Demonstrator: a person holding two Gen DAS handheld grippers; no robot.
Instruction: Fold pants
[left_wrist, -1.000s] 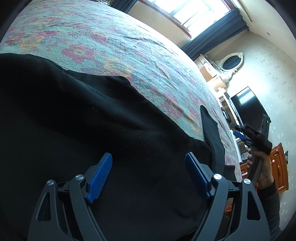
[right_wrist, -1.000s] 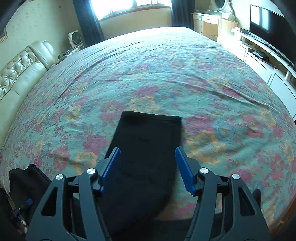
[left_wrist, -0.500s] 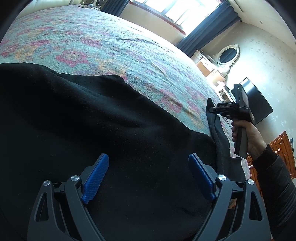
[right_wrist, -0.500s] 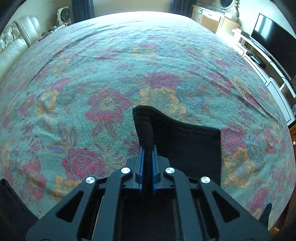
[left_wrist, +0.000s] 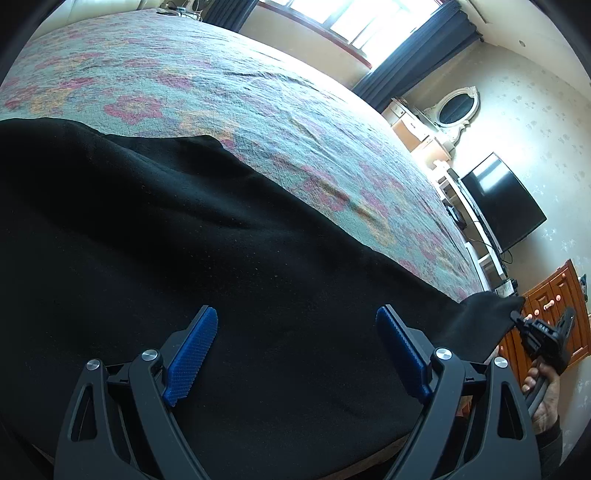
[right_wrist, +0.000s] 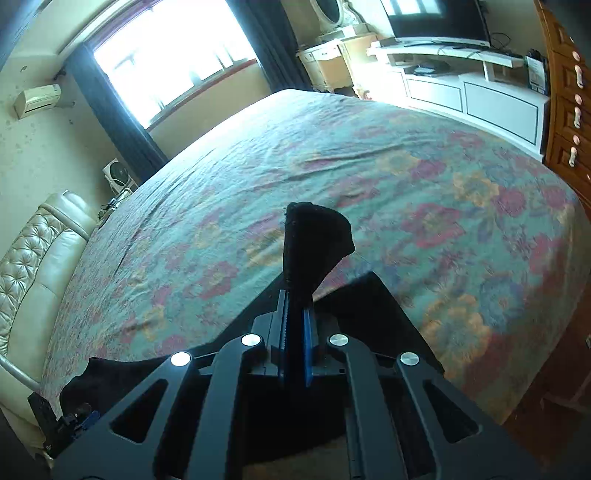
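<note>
Black pants (left_wrist: 184, 258) lie spread along the near edge of a floral bedspread (left_wrist: 258, 96). My left gripper (left_wrist: 295, 354) is open and empty, hovering just above the black cloth. My right gripper (right_wrist: 294, 317) is shut on the leg end of the pants (right_wrist: 314, 240) and holds it lifted off the bed. In the left wrist view that gripper (left_wrist: 517, 321) shows at the far right, gripping the raised cloth corner (left_wrist: 487, 314). The left gripper (right_wrist: 66, 424) shows at the lower left of the right wrist view.
The bedspread (right_wrist: 369, 166) spreads wide beyond the pants. A padded cream headboard (right_wrist: 33, 277) is at the left. A TV (left_wrist: 502, 199), a white cabinet (right_wrist: 461, 92) and a wooden dresser (right_wrist: 569, 110) stand past the bed's far side.
My right gripper closed on the pants leg end and lifted it up and back toward the bed's near edge. My left gripper stayed open over the cloth.
</note>
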